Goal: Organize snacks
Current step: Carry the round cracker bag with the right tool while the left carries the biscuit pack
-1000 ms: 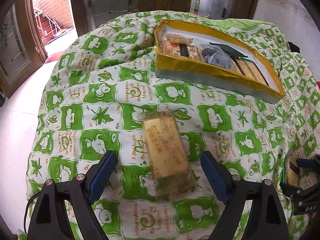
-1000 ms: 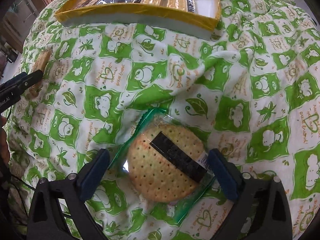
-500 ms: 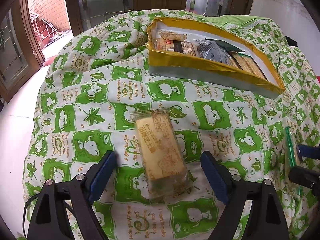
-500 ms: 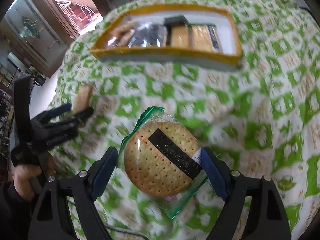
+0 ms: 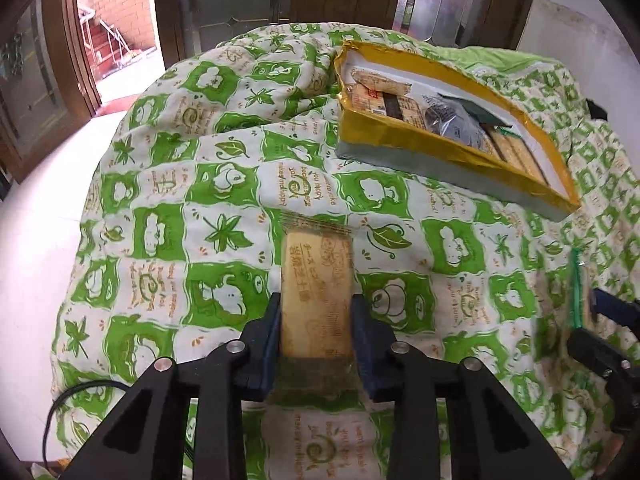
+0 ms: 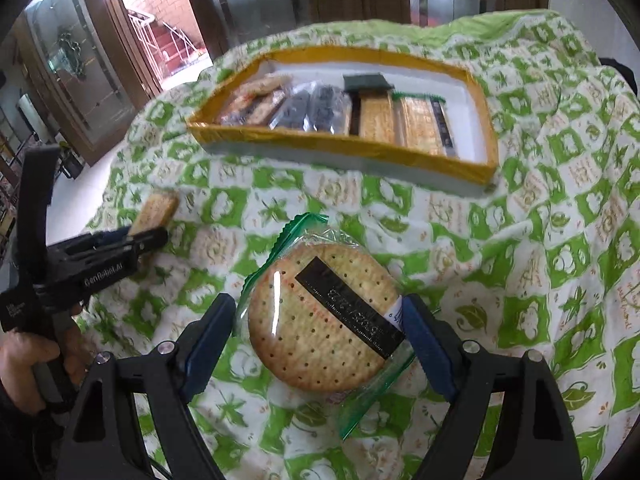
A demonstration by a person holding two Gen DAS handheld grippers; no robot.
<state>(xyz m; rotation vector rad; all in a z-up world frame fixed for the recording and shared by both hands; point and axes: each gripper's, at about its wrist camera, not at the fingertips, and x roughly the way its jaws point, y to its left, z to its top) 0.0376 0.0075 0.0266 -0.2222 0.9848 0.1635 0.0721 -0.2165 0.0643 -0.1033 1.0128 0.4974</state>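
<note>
My left gripper [image 5: 316,312] is shut on a rectangular cracker pack [image 5: 316,288] in clear wrap, held over the green-and-white quilt [image 5: 224,184]. My right gripper [image 6: 320,320] is shut on a round cracker pack [image 6: 324,320] with a black label and green edge, lifted above the quilt. The yellow-rimmed snack box [image 5: 424,148] lies ahead to the right; in the right wrist view the box [image 6: 336,146] sits straight ahead with several packs inside. The left gripper [image 6: 136,240] and its pack [image 6: 156,212] also show at the left of the right wrist view.
The quilt [image 6: 540,208] covers a rounded surface that drops off at the left onto a white floor [image 5: 36,216]. Wooden and glass doors [image 5: 248,4] stand behind. The right gripper's fingers [image 5: 612,312] show at the right edge of the left wrist view.
My left gripper has closed on the rectangular cracker pack. My right gripper has gripped the round pack and lifted it off the quilt, tilting up toward the box.
</note>
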